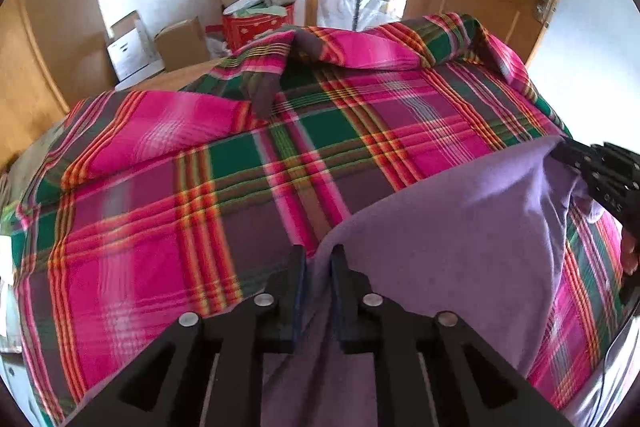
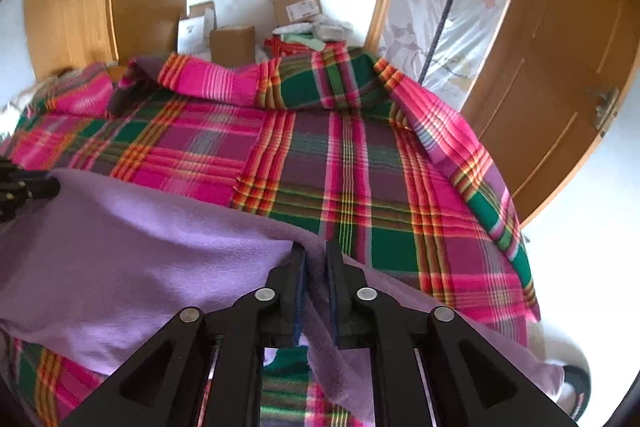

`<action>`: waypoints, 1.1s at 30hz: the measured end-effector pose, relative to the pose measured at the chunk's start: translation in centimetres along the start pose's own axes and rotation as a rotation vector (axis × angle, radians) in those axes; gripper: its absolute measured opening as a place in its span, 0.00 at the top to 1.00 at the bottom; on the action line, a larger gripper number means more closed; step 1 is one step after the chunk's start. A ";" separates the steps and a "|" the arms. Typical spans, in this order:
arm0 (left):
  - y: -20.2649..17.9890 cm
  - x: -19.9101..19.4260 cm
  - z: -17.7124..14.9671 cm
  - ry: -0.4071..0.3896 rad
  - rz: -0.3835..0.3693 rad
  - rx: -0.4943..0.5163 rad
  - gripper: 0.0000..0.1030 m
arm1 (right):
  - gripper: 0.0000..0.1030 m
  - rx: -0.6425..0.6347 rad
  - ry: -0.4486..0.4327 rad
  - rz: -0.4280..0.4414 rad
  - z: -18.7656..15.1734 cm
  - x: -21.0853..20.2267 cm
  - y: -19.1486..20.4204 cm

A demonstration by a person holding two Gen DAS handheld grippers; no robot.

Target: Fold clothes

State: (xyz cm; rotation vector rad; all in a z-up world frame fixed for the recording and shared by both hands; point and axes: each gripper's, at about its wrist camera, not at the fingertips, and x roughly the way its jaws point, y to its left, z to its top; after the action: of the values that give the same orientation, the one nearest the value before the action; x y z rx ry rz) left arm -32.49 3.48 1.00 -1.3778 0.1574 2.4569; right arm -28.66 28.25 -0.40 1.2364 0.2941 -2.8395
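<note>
One lilac garment [image 1: 452, 227], fleece-like, matte, no visible print, held up across near edge of plaid-covered bed [image 1: 240, 195]. Stretched between both tools, sagging in the middle, lower part draping down toward the cover. Left gripper [image 1: 319, 263] clamped on one edge of the cloth, fabric pinched between the dark pads. Right gripper [image 2: 316, 259] likewise closed on the opposite edge, a fold of cloth running down between its fingers. Other tool visible at frame margin in each view, so both ends of the same edge held.

Handling guess: light, soft, floppy, no stiffness, slight fuzzy nap so probably grippy rather than slippery; not fragile. Will droop and bunch wherever unsupported. Best taken at corners or along a hem, keeping tension between the two holds so the span stays flat. Garment type unclear — no sleeves or collar seen.

Bed cover: woven plaid, magenta, green, purple with orange-yellow stripes, flat weave, rumpled and folded back along far side. Smooth enough as a laying surface, though ridges at the far edge could catch.

Beyond: cardboard boxes [image 1: 180, 43] and a red container [image 1: 256, 23] on floor by white wall, wooden doors [image 2: 560, 75] of orange-brown finish, clear plastic sheeting in doorway.
</note>
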 end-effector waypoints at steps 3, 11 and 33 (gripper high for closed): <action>0.4 -2.1 -0.8 -0.031 0.022 -0.005 0.85 | 0.80 0.021 -0.012 0.038 -0.6 -2.2 0.1; 2.8 -5.2 -4.4 -0.013 0.026 -0.082 0.85 | 0.80 -0.019 0.073 0.418 -5.0 -7.0 6.6; 7.8 -4.3 -6.9 0.014 0.003 -0.220 0.85 | 0.82 -0.217 0.148 0.663 -8.5 -7.1 21.4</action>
State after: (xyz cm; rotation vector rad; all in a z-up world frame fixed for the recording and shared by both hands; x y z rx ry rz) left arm -27.39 -6.57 0.55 -1.4825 -0.1118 2.5284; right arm -15.51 8.51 -4.31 1.2131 0.1498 -2.1066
